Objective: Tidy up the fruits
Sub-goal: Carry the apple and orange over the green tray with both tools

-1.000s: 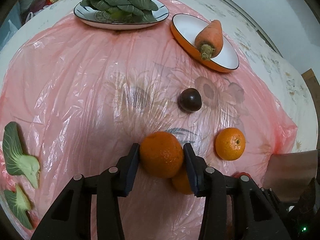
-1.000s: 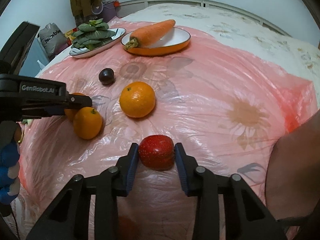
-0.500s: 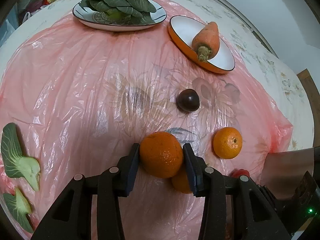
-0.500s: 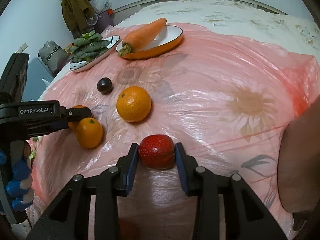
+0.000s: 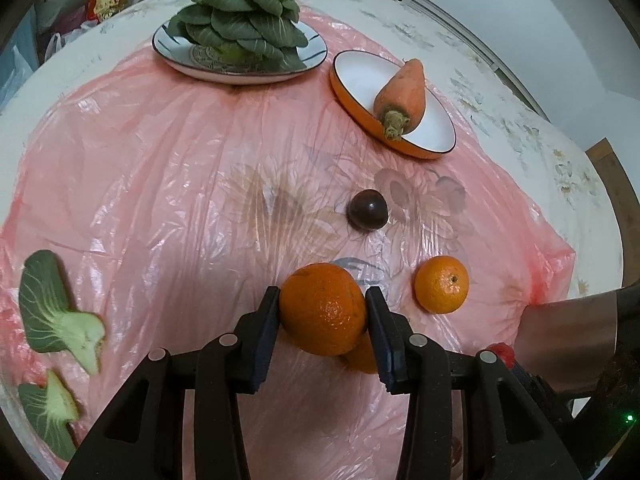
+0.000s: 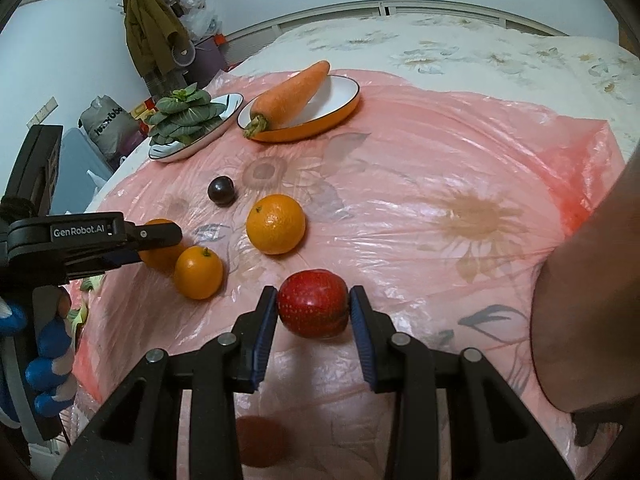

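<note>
My left gripper is shut on a large orange, held just above the pink plastic sheet. A smaller orange lies partly hidden under it. Another orange sits to the right, and a dark round fruit lies farther back. My right gripper is shut on a red apple, lifted off the sheet with its shadow beneath. In the right wrist view the left gripper comes in from the left with its orange, next to the small orange and the loose orange.
At the back, a carrot lies on an orange-rimmed plate, beside a plate of leafy greens. Two cut green pieces lie at the sheet's left edge. A bare arm fills the right side, and a blue-gloved hand holds the left gripper.
My right gripper has risen a little with the apple and rolled, so the table looks tilted. The left gripper keeps its orange almost still.
</note>
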`<state>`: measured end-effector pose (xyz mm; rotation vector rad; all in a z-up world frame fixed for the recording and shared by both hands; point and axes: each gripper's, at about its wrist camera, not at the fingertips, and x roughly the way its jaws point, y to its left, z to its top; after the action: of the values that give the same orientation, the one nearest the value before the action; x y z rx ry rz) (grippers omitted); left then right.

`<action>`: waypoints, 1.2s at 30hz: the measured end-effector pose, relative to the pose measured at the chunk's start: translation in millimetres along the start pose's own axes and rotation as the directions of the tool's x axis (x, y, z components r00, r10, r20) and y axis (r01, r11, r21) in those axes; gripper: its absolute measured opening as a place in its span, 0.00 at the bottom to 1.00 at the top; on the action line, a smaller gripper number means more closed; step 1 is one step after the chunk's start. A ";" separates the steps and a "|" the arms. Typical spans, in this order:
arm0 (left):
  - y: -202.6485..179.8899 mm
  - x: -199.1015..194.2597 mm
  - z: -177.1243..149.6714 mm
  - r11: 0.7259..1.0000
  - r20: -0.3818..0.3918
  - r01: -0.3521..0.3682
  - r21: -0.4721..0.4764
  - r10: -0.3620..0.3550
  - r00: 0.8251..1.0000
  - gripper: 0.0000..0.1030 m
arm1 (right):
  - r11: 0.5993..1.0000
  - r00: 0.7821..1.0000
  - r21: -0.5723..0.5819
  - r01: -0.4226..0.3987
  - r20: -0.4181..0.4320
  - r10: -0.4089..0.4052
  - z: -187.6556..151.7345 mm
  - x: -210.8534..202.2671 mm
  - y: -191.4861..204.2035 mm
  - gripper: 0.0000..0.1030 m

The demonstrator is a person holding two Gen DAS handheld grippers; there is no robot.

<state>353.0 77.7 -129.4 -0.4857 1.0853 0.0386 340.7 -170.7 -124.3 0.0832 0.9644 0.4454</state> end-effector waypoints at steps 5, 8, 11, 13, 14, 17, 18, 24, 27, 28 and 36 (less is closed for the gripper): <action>-2.2 -11.3 -3.0 0.999 0.017 -0.017 0.031 0.016 1.000 0.36 | 1.000 1.000 -0.005 0.014 0.005 -0.014 -5.5 -8.7 2.4 0.60; -4.2 -17.5 -8.8 0.998 0.024 -0.033 0.057 0.031 0.999 0.36 | 1.000 1.000 -0.006 0.021 0.014 -0.021 -8.3 -15.5 4.4 0.60; -7.6 -24.2 -15.9 0.996 0.033 -0.046 0.083 0.043 0.999 0.36 | 0.999 0.999 -0.006 0.032 0.023 -0.031 -11.4 -23.2 5.7 0.60; -11.9 -29.5 -20.7 0.992 0.046 -0.063 0.111 0.059 0.997 0.36 | 0.999 0.999 -0.004 0.035 0.027 -0.035 -13.7 -29.1 6.4 0.60; -15.1 -32.4 -23.9 0.989 0.052 -0.071 0.128 0.065 0.997 0.36 | 0.999 0.999 -0.003 0.037 0.029 -0.037 -15.1 -31.5 6.6 0.60; -25.0 -38.8 -33.9 0.982 0.059 -0.079 0.171 0.070 0.996 0.36 | 0.999 0.999 -0.001 0.042 0.027 -0.042 -22.4 -39.3 8.1 0.60; -27.9 -40.2 -37.5 0.980 0.057 -0.077 0.181 0.067 0.996 0.36 | 0.999 0.999 0.005 0.039 0.025 -0.039 -24.7 -41.3 8.4 0.60; -54.2 -46.5 -64.2 0.959 0.047 -0.071 0.274 0.060 0.997 0.36 | 0.998 0.999 0.035 0.049 0.011 -0.049 -46.3 -54.6 5.9 0.60; -67.6 -48.7 -79.0 0.943 0.040 -0.068 0.325 0.058 0.998 0.36 | 0.997 0.998 0.054 0.056 0.006 -0.056 -56.1 -62.1 2.0 0.60; -70.3 -49.4 -82.9 0.940 0.038 -0.068 0.336 0.058 0.998 0.36 | 0.996 0.998 0.061 0.058 0.003 -0.058 -58.9 -64.6 0.4 0.60; -93.0 -49.7 -110.9 0.909 0.014 -0.066 0.411 0.066 0.998 0.36 | 0.994 0.997 0.086 0.073 -0.016 -0.072 -78.6 -81.1 -6.5 0.60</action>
<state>260.8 -39.4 -94.8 -0.0676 1.0743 -0.1303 239.8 -219.1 -108.3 0.1231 0.9963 0.3382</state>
